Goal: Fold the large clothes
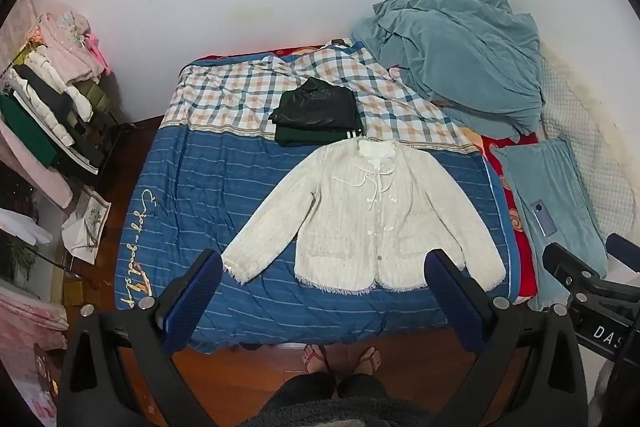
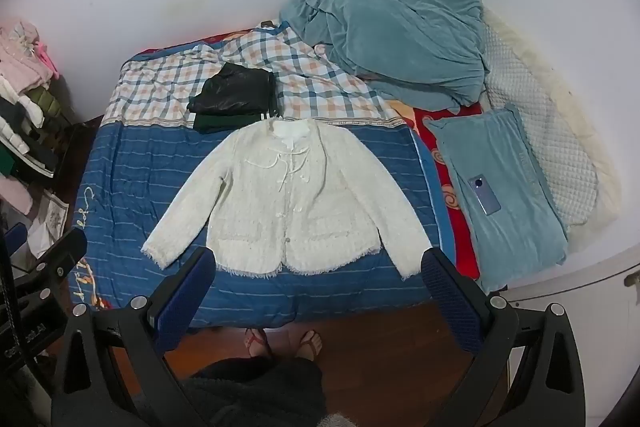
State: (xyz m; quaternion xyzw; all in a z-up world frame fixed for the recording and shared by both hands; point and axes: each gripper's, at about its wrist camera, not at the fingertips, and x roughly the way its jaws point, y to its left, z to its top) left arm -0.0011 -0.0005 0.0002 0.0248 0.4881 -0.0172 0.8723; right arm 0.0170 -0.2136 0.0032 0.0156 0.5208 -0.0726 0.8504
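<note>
White walls enclose a bed (image 1: 192, 187) covered with a blue striped sheet, its far end spread with a checked cloth (image 1: 224, 95). Spread flat, front up, near the foot edge of the bed lies a cream jacket (image 1: 360, 219), sleeves angled outward, hem toward the person standing at the foot. Just beyond its collar sits a folded stack of dark garments (image 1: 318, 115), black on top, green beneath. At the far right corner a teal blanket (image 1: 460, 63) is heaped; along the right edge lies a teal pillow (image 2: 504, 195) with a phone (image 2: 485, 195) resting on it. Left of the bed a rack holds piled clothes (image 1: 52, 99). Both grippers hang above the foot edge, clear of the jacket: left gripper (image 1: 324, 291) with fingers wide apart, nothing between them; right gripper (image 2: 320, 287) likewise spread and empty. Sandalled feet (image 1: 340, 357) stand on the wooden floor.
</note>
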